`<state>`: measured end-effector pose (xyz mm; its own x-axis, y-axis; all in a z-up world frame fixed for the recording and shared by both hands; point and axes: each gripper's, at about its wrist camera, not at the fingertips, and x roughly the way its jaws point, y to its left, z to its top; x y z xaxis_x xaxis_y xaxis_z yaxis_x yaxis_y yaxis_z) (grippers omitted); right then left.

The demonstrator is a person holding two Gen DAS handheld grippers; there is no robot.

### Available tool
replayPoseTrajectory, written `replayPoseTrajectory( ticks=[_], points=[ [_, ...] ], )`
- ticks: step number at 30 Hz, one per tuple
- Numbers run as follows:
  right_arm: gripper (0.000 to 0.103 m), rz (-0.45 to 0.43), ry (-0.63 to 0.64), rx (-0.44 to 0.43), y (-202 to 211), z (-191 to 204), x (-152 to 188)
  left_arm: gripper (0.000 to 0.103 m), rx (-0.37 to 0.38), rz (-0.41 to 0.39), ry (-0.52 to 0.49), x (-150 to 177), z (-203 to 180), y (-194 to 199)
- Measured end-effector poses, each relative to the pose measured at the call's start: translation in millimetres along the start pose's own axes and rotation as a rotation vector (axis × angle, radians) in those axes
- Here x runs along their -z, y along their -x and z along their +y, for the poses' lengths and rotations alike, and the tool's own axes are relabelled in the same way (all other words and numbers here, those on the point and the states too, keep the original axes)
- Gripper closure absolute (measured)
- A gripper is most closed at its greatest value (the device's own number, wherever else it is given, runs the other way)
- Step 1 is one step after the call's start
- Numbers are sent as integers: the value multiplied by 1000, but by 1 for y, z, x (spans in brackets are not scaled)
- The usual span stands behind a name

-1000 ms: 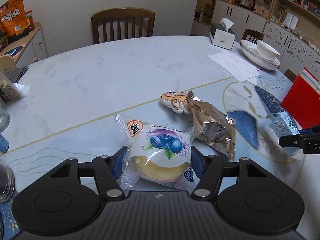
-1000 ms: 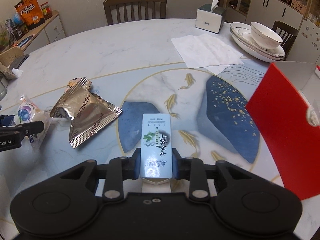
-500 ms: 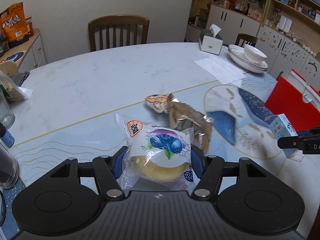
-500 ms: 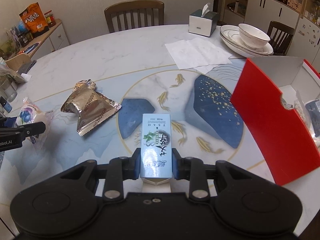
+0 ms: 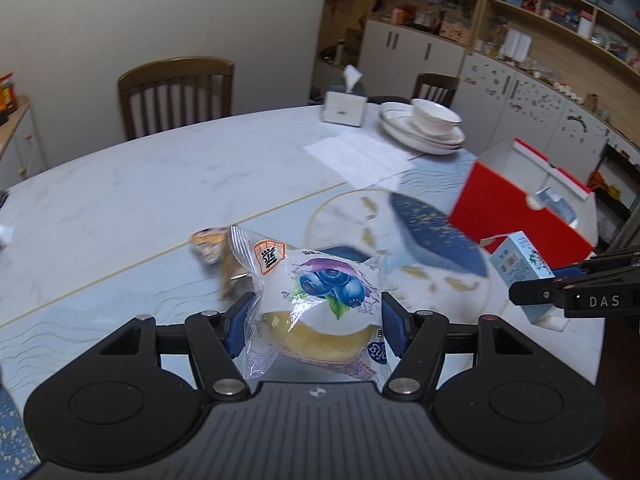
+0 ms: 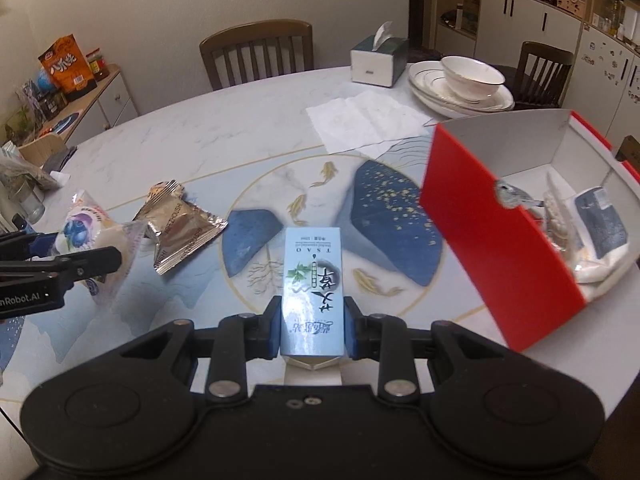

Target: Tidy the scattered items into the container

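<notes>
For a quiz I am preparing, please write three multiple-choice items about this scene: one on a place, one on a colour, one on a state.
1. Where does the foil packet lie?
A. in the box
B. on the table
C. on the plates

2. What colour is the outside of the box?
A. red
B. green
C. black

3. What is the state of the left claw?
A. open and empty
B. shut on a bowl
C. shut on the blueberry cake

Answers: 1 B, the packet rests flat on the table, left of the blue carton. 2 A, the wall facing the camera is red. 3 C, both pads press the sides of the blueberry cake.
</notes>
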<state>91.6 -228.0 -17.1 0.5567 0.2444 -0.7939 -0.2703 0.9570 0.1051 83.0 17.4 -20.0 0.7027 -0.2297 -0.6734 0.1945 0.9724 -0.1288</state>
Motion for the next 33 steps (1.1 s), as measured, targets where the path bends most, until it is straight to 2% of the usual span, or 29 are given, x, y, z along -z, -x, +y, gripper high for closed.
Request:
replayPoseTrajectory(
  ticks=[19,33],
  points=[
    [75,-76,-91,67,47,-82,2,39,166,-34,-163,-41,-125,-32],
    [75,-127,-135,144,56,-156,-19,39,227,-68,-254,-87,-198,-63]
  ],
)
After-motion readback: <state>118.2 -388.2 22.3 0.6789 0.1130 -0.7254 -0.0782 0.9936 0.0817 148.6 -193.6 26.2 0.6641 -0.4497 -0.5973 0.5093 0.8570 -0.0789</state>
